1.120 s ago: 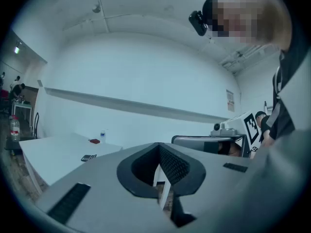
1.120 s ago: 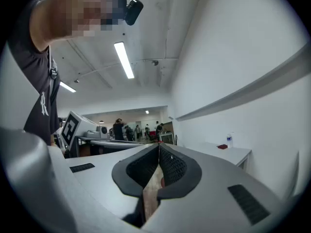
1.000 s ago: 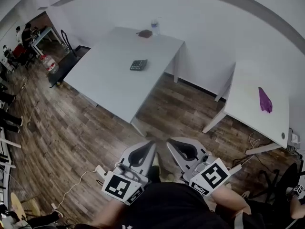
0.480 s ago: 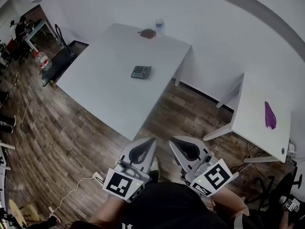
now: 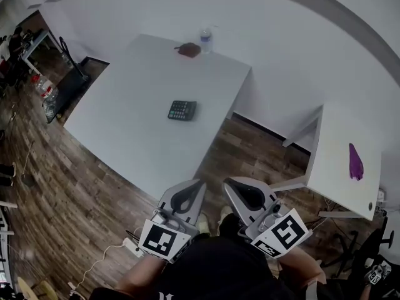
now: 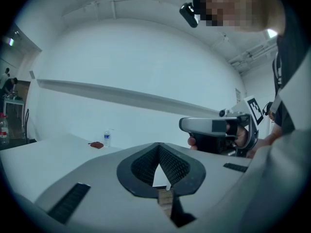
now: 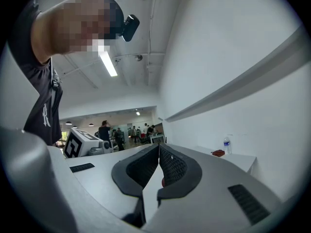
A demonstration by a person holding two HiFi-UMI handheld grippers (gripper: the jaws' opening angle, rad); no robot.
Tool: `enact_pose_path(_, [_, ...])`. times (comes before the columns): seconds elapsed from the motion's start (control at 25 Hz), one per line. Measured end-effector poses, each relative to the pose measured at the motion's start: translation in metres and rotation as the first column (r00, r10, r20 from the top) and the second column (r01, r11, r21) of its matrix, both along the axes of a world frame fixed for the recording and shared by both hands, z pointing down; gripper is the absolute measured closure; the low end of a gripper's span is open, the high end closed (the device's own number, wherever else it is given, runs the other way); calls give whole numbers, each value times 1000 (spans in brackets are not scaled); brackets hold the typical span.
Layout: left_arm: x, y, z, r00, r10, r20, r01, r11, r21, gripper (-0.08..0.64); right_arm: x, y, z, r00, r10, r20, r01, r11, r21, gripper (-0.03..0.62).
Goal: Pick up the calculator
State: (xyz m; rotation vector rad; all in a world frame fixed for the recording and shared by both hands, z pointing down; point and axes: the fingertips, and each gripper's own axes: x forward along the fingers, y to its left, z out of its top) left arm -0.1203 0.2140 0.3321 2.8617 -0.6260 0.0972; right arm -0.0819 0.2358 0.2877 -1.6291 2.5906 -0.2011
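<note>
White table (image 5: 119,130) bears the calculator (image 5: 182,110) well beyond left tool (image 5: 200,183) and right tool (image 5: 225,183), both closed, empty.

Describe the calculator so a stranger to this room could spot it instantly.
In the head view, find the white table on the left. Near its middle lies the calculator, a small, dark, flat rectangle. It sits alone, well apart from the water bottle and the reddish-brown item at the table's far edge.

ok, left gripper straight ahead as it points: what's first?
Likely the white table, near its closest corner; the left gripper looks above the top, so could skim over. Calculator sits left of that line.
</note>
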Motion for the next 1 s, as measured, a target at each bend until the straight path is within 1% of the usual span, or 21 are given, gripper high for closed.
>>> enact_pose_path(0.24, [37,-57,26,998,-52,43,52,999,-8,557,39,-56,14,999,-31,28,32,999,-14,577])
enact_pose_path(0.32, [48,-78,34,995,-83,60,84,996,-8,557,51,-78,18,997,-62,36,62,998,-20,577])
enact_pose_path(0.4, [59,-99,40,989,-123,78,125,992,-24,556,63,-101,18,994,-97,43,99,994,-35,577])
enact_pose_path(0.48, [72,-120,46,983,-157,98,162,986,-43,557,80,-126,16,990,-130,44,132,990,-46,577])
enact_pose_path(0.6, [93,-152,60,970,-202,136,210,976,-50,555,103,-162,19,982,-184,51,187,981,-61,577])
enact_pose_path(0.72, [107,-179,79,957,-242,162,253,966,-52,555,119,-190,28,970,-235,63,240,967,-89,577])
enact_pose_path(0.88, [115,-206,115,938,-278,209,299,951,-74,557,131,-221,44,957,-275,95,286,950,-123,577])
enact_pose_path(1.0, [118,-231,145,924,-297,241,321,944,-71,557,134,-246,66,949,-295,112,311,937,-160,577])
